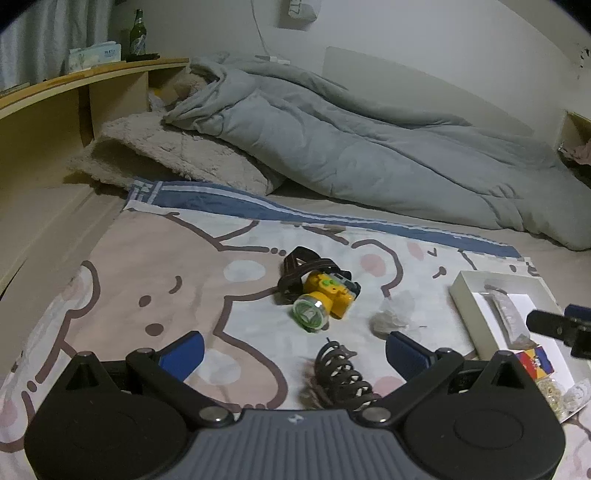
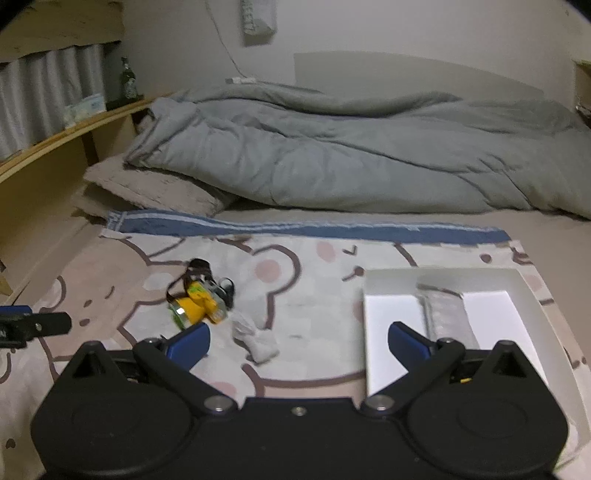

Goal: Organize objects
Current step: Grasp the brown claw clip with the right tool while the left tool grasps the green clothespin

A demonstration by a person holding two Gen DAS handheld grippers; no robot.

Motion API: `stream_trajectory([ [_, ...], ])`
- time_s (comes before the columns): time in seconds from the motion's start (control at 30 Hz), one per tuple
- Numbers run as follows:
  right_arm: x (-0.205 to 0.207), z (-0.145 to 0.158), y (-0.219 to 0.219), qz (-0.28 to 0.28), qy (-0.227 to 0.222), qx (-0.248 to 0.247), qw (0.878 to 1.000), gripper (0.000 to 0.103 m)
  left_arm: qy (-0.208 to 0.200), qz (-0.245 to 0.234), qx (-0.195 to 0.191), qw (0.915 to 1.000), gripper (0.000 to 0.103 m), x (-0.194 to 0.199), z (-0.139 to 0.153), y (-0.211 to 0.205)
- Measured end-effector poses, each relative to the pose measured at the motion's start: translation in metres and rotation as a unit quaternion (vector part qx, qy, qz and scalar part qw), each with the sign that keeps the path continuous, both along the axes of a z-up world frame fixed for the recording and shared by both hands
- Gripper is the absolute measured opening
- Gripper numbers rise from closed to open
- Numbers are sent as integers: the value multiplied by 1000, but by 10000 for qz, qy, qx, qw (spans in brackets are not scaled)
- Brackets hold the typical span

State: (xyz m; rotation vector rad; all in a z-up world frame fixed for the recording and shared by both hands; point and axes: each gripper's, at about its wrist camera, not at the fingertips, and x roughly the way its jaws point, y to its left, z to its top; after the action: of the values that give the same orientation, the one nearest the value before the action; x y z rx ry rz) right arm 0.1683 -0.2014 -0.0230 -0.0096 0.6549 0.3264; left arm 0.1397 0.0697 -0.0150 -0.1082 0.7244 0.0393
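Note:
A yellow headlamp (image 1: pixel 325 297) with a dark strap lies on the bear-print sheet; it also shows in the right wrist view (image 2: pixel 197 302). A brown hair claw (image 1: pixel 340 373) lies between my left gripper's open fingers. My left gripper (image 1: pixel 295 350) is open and empty just above it. A crumpled white tissue (image 1: pixel 395 314) lies right of the headlamp, also in the right wrist view (image 2: pixel 255 336). A white box lid (image 2: pixel 388 284) holds a grey packet (image 2: pixel 447 314). My right gripper (image 2: pixel 299 341) is open and empty at the lid's left edge.
A grey duvet (image 1: pixel 369 147) and a fluffy pillow (image 1: pixel 166 155) lie at the back of the bed. A wooden headboard shelf (image 1: pixel 55 96) on the left carries a green bottle (image 1: pixel 137 35) and a tissue pack. A small colourful box (image 1: pixel 535 363) sits in the lid.

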Motion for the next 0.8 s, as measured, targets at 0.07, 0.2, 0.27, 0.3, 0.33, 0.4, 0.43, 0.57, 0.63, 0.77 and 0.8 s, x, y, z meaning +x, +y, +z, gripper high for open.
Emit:
stream_trajectory([
  [0.07,1,-1,5,0,3,21,10000,103,-29,-148,3,9999,103,-1,-3,2],
  [0.2,7,-7,19,-123,13,39,9999,103,46,-353,38,9994,99,-1,-11,2],
  [0.27,8,-11,26,-34,-27,1,10000,103,154,-490,37,9987,94,1,-16,1],
  [0.3,10,-13,30,37,-13,-27,10000,103,235,-569,37,9981,90,2,-20,1],
  [0.33,12,-16,34,126,28,-20,9999,103,308,-648,44,9974,87,3,-25,1],
  [0.4,17,-22,40,326,209,106,9992,103,467,-784,90,9958,84,4,-34,-1],
  [0.43,20,-26,43,425,365,196,9982,103,562,-848,129,9947,83,4,-39,-1],
  [0.57,28,-40,58,588,717,377,9950,103,860,-1124,280,9895,80,4,-60,-5],
  [0.63,31,-50,68,687,845,370,9934,103,1005,-1270,352,9862,80,4,-70,-6],
  [0.77,39,-70,84,719,1303,485,9877,102,1140,-1590,466,9796,80,3,-87,-11],
  [0.8,40,-74,87,733,1378,492,9865,102,1171,-1664,481,9779,79,3,-91,-13],
])
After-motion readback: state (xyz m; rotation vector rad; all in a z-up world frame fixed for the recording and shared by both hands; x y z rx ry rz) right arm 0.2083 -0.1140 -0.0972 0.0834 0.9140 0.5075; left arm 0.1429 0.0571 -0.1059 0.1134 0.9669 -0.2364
